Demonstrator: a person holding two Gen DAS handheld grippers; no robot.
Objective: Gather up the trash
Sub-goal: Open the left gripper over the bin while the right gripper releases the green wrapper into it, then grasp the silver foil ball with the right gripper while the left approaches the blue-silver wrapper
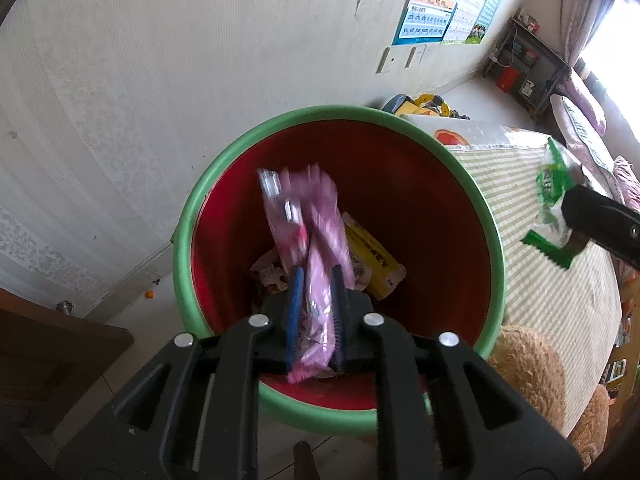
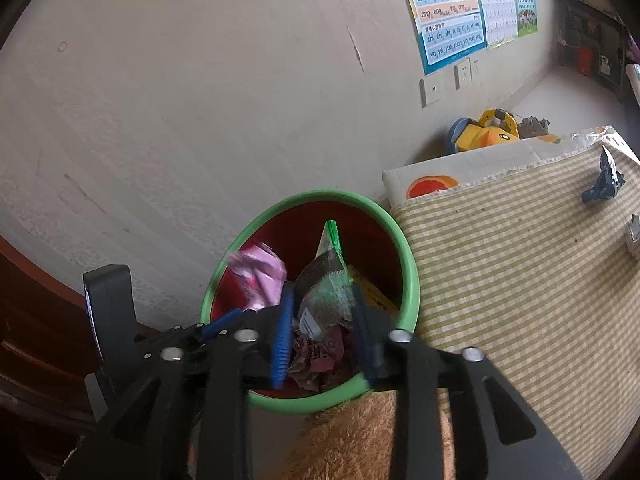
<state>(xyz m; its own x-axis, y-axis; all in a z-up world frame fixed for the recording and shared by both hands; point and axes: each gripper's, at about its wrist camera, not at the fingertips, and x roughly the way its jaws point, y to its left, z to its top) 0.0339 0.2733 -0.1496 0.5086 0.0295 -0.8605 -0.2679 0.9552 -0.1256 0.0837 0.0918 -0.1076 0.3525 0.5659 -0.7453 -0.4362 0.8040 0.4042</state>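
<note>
Pink wrapper (image 1: 308,240) clamped by left gripper (image 1: 316,276), green wrapper (image 2: 326,280) by right gripper (image 2: 322,300); risk: snagging pads over bin (image 1: 280,128), missing.

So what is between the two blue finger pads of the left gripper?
A pink plastic wrapper is between the left gripper's pads, held above the green-rimmed red bin; the left wrist view shows this.

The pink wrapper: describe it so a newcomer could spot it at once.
Find the green-rimmed red bin against the wall. Above its mouth, the left gripper holds a long pink wrapper between blue-padded jaws. The neighbouring wrappers are yellow and green.
</note>
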